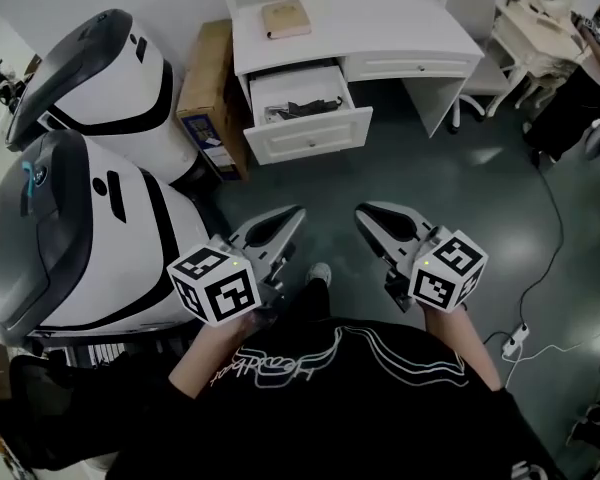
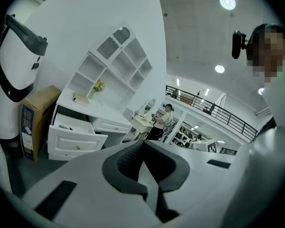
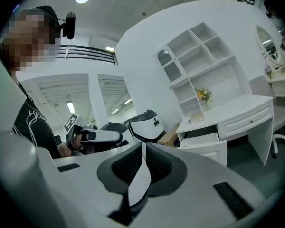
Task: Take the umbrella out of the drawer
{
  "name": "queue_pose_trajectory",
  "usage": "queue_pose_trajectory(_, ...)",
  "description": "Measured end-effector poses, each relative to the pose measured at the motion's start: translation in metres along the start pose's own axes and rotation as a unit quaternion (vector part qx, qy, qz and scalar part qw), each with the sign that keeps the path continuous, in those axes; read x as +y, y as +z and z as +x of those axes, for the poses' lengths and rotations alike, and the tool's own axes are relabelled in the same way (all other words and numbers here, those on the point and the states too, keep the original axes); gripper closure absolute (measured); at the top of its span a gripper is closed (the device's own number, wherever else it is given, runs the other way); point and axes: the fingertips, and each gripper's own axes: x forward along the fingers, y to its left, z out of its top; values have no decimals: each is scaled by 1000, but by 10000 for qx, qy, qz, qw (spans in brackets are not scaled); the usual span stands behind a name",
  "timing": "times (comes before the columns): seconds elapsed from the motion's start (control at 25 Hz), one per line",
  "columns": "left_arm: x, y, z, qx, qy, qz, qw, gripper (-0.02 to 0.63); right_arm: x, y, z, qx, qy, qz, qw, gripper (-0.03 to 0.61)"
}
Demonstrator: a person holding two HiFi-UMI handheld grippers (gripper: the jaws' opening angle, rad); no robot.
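A white desk (image 1: 400, 23) stands ahead with its left drawer (image 1: 305, 138) pulled open. A black folded umbrella (image 1: 305, 106) lies inside the drawer. The left gripper view shows the open drawer (image 2: 76, 139) far off, with a dark shape at its rim. My left gripper (image 1: 298, 211) and right gripper (image 1: 361, 211) are held side by side over the dark floor, well short of the drawer. Both point toward the desk. The left gripper (image 2: 143, 144) has its pads together and holds nothing. The right gripper (image 3: 143, 146) is likewise shut and holds nothing.
Two big white-and-black machines (image 1: 90, 218) fill the left side. A cardboard box (image 1: 208, 98) leans beside the desk. A tan book (image 1: 285, 18) lies on the desktop. A white chair (image 1: 475, 28) stands at the right, and a cable with a power strip (image 1: 515, 340) crosses the floor.
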Motion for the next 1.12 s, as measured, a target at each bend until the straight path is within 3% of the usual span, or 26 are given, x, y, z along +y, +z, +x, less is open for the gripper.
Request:
queue_pose_trajectory(0.2,84,53,52,241,62,-183,9995,594,-68,31,79,198,-149,143,9996,526)
queue_pose_trajectory(0.36,135,87,88,342,-24,-107,9994,594,-113,52,133,297,-262,77,9992,526)
queue_pose_trajectory(0.76,212,101,125,451,178,-335,9983,594,-184,54,187,387,-461,315,9977,526)
queue_pose_trajectory(1.12,266,131,161,402,573,-484,9964,594,-242,75,243,634,-166,331,9973,526)
